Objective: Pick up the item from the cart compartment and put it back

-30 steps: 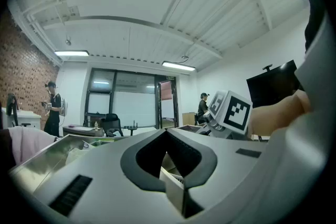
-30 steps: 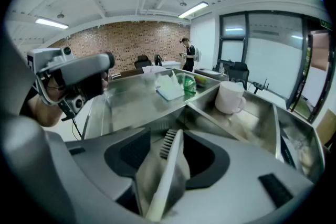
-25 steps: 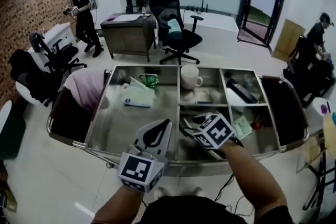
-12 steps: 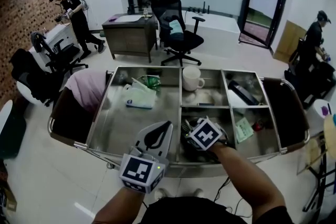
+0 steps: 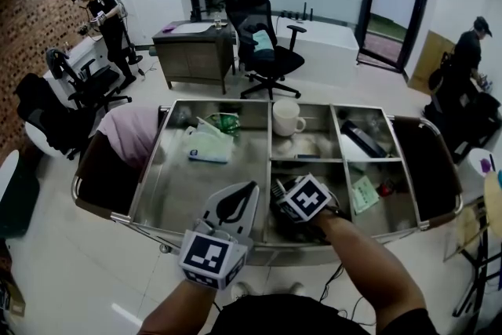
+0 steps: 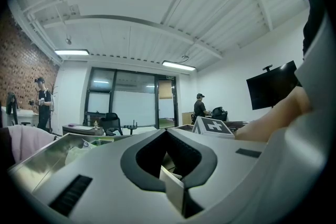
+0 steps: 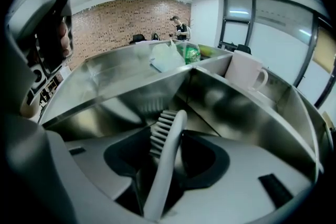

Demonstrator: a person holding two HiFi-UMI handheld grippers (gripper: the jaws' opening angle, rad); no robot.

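Right gripper point(image 7: 173, 176) low in the cart's point(image 5: 157, 169) near middle compartment point(image 5: 323, 172), jaws clamped across the spine of a white comb point(image 7: 164, 131), teeth facing the left bin. Can't tell if it's clear of the steel floor. Looks like light, stiff plastic: no weight to fight, but smooth and narrow, so it may pivot in the pads. Best hold is mid-spine, off the teeth. Left gripper point(image 6: 168, 165) closed on nothing, idle at the cart's near edge. Mug point(image 5: 286, 118) one bin back, well apart.
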